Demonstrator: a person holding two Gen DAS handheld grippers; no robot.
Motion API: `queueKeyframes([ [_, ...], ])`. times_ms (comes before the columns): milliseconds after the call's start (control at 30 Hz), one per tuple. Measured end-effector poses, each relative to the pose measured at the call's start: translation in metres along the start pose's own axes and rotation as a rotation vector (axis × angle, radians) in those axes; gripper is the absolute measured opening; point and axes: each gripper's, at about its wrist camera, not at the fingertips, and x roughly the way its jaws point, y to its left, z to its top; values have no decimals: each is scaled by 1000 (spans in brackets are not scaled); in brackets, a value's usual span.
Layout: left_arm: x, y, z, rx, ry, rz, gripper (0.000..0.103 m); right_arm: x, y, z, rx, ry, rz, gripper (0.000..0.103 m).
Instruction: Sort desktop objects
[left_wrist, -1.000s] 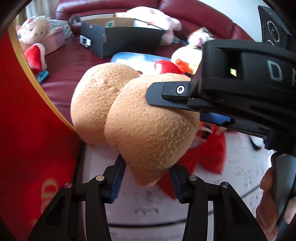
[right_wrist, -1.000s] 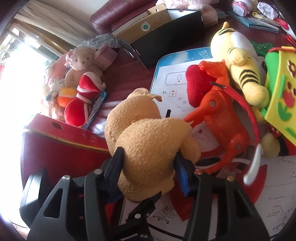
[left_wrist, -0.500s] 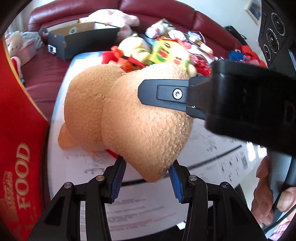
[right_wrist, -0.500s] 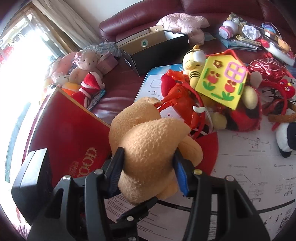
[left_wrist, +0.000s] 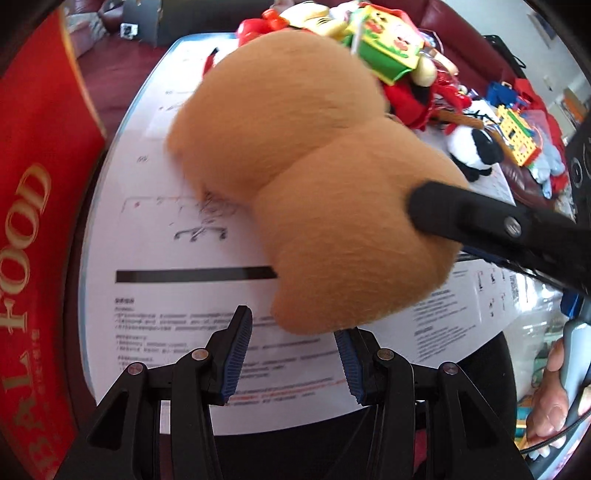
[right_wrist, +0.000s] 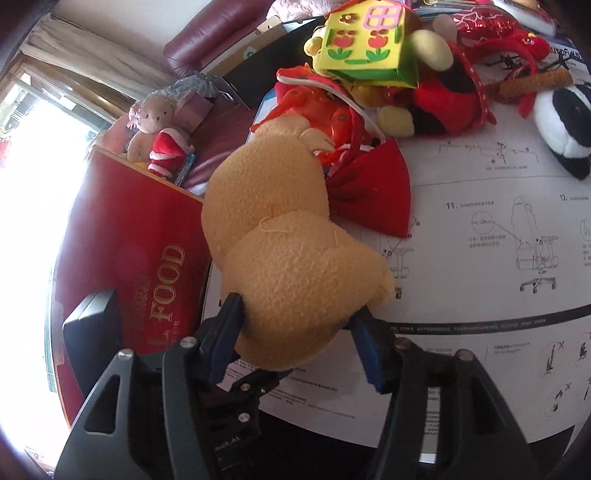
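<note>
A tan plush toy (right_wrist: 288, 240) hangs over the white table, held at its lower end between the jaws of my right gripper (right_wrist: 299, 325). It also fills the left wrist view (left_wrist: 314, 192), where a black finger of the right gripper (left_wrist: 491, 221) presses on its right side. My left gripper (left_wrist: 291, 339) is open just below the plush, its blue pads (left_wrist: 236, 354) apart and not touching it.
A red box lettered FOOD (right_wrist: 147, 251) stands at the table's left edge (left_wrist: 33, 221). A pile of toys sits at the back: a yellow felt house (right_wrist: 365, 40), an orange plastic toy (right_wrist: 325, 110), a red cloth (right_wrist: 373, 192), a panda plush (right_wrist: 565, 122). A printed instruction sheet (left_wrist: 177, 295) covers the table.
My left gripper has let go of the plush and opened. The right gripper has carried the plush up and back over the table, towards the front edge.
</note>
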Motion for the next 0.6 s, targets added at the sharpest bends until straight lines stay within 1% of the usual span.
queueKeyframes([
  [100,2,9,-2,-6,6,25,46,0,-5,-6,8,3,-1,70],
  [133,1,11,-2,-11,9,34,46,-1,-7,-7,10,2,-4,72],
  [333,7,30,-5,-59,27,89,46,-8,-14,-9,10,-13,-29,72],
  [433,-9,39,-1,-83,-8,91,46,-11,-15,-9,5,-21,-29,73],
  [533,-34,49,3,-104,-56,107,47,-12,-8,-10,-37,-41,-23,73],
  [600,-50,58,6,-135,-81,97,47,-13,0,-11,-67,-58,-3,74],
])
